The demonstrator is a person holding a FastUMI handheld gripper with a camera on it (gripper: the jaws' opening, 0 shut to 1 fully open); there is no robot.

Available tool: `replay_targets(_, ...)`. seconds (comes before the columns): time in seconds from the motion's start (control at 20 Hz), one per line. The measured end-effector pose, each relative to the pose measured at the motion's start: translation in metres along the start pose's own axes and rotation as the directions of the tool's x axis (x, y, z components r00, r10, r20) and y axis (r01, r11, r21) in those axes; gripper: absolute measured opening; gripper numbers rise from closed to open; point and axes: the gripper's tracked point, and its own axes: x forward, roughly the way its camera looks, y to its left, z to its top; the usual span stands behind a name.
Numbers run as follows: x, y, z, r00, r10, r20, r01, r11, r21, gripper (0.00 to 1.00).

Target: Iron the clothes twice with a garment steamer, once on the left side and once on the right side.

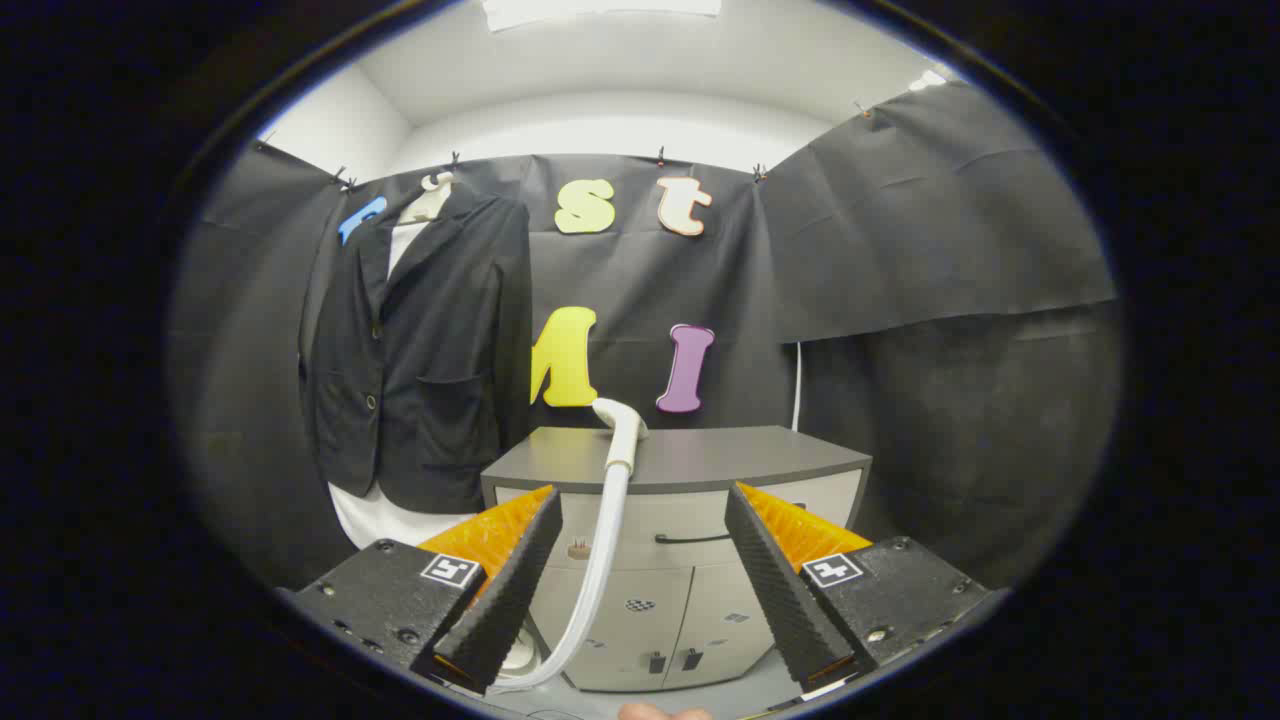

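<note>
steamer [620,435] beyond spread fingers [515,580]

Black jacket [420,350] over white shirt [375,515], beyond jaws, left. White steamer head [620,425] and white hose [600,570] between jaws. Grey worktop [720,460], pale cabinet doors [680,600] ahead. Gripper [640,590] black, ribbed, orange-backed, gaping wide.
</note>
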Motion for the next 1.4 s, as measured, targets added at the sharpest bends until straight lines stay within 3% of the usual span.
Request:
replay_targets(0.95, -0.017, 0.025, 0.005, 1.0, 0.022, -0.004, -0.022, 0.999, -0.031, 1.0)
replay_targets(1.4, -0.025, 0.033, 0.011, 0.999, -0.049, -0.001, 0.049, 0.998, -0.05, 1.0)
